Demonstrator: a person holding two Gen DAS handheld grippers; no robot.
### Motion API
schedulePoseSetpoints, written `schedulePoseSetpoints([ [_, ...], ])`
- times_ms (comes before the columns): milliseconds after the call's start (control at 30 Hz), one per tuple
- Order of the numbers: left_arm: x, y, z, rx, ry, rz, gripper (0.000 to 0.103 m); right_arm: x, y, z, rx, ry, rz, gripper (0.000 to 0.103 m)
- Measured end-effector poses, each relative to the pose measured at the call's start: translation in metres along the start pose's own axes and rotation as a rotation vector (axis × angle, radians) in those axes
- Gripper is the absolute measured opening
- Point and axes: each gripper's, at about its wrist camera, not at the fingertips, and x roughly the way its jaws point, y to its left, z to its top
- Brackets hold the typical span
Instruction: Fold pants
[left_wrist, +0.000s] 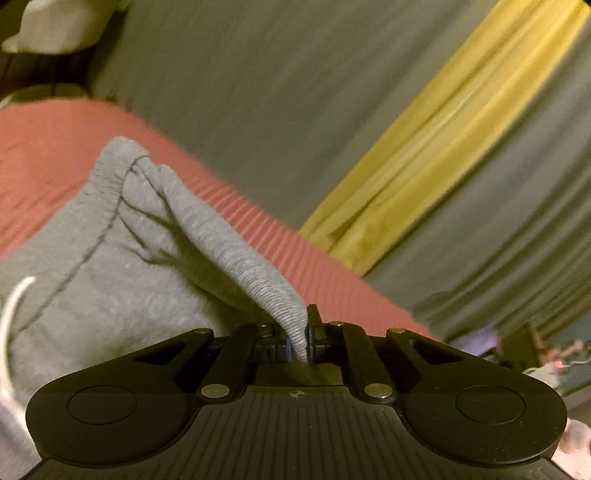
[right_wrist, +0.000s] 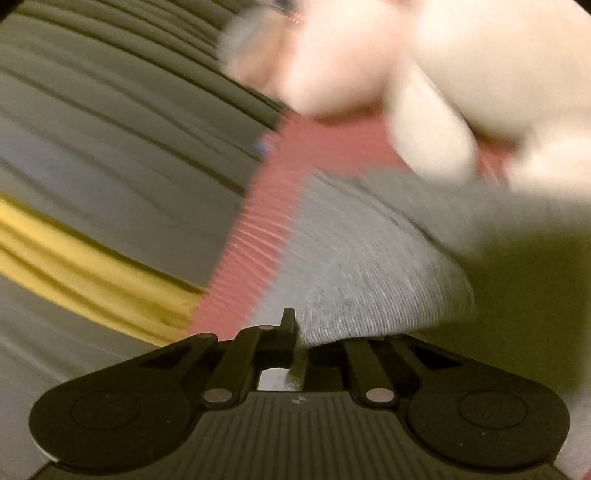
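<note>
left tongs (left_wrist: 300, 334) clamped on the ribbed waistband of the grey pants (left_wrist: 110, 280), which run off to 10 o'clock | right tongs (right_wrist: 295, 332) pinch another ribbed edge (right_wrist: 369, 302), cloth trailing to 1 o'clock | we judge both grips set to lift and fold | pants lie on red mat (left_wrist: 44, 155); grey-and-yellow curtain (left_wrist: 424, 155) at 1 o'clock

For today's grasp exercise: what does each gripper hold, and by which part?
Left gripper: grey pants, by the ribbed waistband edge. Right gripper: the same pants, by a ribbed edge.
</note>
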Motion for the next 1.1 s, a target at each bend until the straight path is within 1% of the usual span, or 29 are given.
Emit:
schedulePoseSetpoints([
  [67,-0.042,0.004,-0.012,0.032,-0.047,-0.047,0.010,-0.028,0.014,0.012,-0.019,-0.043,0.069,0.006],
  [100,-0.064,0.011,-0.022,0.032,-0.061,-0.062,0.010,-0.044,0.017,0.018,-0.026,-0.064,0.091,0.006],
  [133,-0.078,0.019,-0.032,0.026,-0.057,-0.073,0.010,-0.059,0.019,0.022,-0.039,-0.078,0.107,0.006],
  [167,-0.089,0.031,-0.043,0.013,-0.043,-0.077,0.011,-0.071,0.020,0.024,-0.063,-0.090,0.103,0.006],
  [200,-0.096,0.041,-0.054,-0.003,-0.032,-0.075,0.012,-0.082,0.018,0.024,-0.100,-0.100,0.082,0.006],
  [233,-0.101,0.052,-0.067,-0.007,-0.008,-0.056,0.012,-0.092,0.012,0.020,-0.134,-0.097,0.058,0.006],
  [267,-0.102,0.061,-0.079,0.010,0.024,-0.019,0.012,-0.096,0.004,0.016,-0.145,-0.080,0.033,0.006],
  [333,-0.095,0.077,-0.100,0.035,0.094,0.068,0.015,-0.094,-0.018,0.001,-0.177,-0.026,-0.070,0.006],
  [367,-0.090,0.084,-0.106,0.031,0.120,0.095,0.016,-0.093,-0.028,-0.006,-0.202,0.004,-0.129,0.006],
  [400,-0.087,0.091,-0.109,0.019,0.138,0.123,0.019,-0.084,-0.039,-0.016,-0.219,0.039,-0.187,0.006],
  [433,-0.085,0.098,-0.110,-0.005,0.141,0.164,0.021,-0.073,-0.050,-0.023,-0.211,0.078,-0.243,0.006],
  [467,-0.087,0.102,-0.111,-0.021,0.134,0.188,0.026,-0.067,-0.060,-0.029,-0.187,0.103,-0.277,0.007],
  [500,-0.088,0.107,-0.109,-0.043,0.120,0.202,0.035,-0.063,-0.068,-0.035,-0.160,0.106,-0.298,0.008],
  [533,-0.089,0.113,-0.106,-0.071,0.104,0.212,0.040,-0.063,-0.074,-0.040,-0.138,0.091,-0.287,0.008],
  [567,-0.090,0.118,-0.102,-0.095,0.088,0.222,0.048,-0.064,-0.076,-0.044,-0.131,0.077,-0.278,0.008],
  [600,-0.091,0.124,-0.098,-0.123,0.070,0.237,0.052,-0.065,-0.075,-0.044,-0.126,0.075,-0.276,0.009],
  [667,-0.097,0.136,-0.091,-0.182,0.038,0.250,0.053,-0.059,-0.073,-0.042,-0.139,0.084,-0.280,0.009],
  [700,-0.090,0.140,-0.085,-0.222,0.022,0.260,0.054,-0.058,-0.074,-0.042,-0.150,0.088,-0.283,0.009],
  [767,-0.084,0.155,-0.077,-0.297,0.008,0.250,0.055,-0.058,-0.077,-0.043,-0.149,0.085,-0.281,0.009],
  [833,-0.076,0.168,-0.070,-0.366,0.021,0.248,0.052,-0.055,-0.080,-0.040,-0.129,0.078,-0.273,0.009],
  [867,-0.072,0.176,-0.066,-0.397,0.026,0.237,0.045,-0.052,-0.082,-0.038,-0.116,0.075,-0.267,0.009],
  [900,-0.069,0.180,-0.063,-0.424,0.030,0.229,0.026,-0.053,-0.085,-0.039,-0.101,0.071,-0.259,0.009],
  [933,-0.070,0.185,-0.060,-0.443,0.036,0.213,0.016,-0.050,-0.085,-0.032,-0.085,0.068,-0.252,0.009],
  [967,-0.071,0.186,-0.057,-0.443,0.033,0.187,0.014,-0.053,-0.088,-0.032,-0.071,0.065,-0.243,0.009],
  [1033,-0.081,0.180,-0.050,-0.398,0.003,0.160,0.014,-0.058,-0.091,-0.031,-0.046,0.060,-0.229,0.009],
  [1100,-0.096,0.174,-0.049,-0.366,-0.029,0.121,0.013,-0.060,-0.091,-0.032,-0.044,0.058,-0.228,0.009],
])
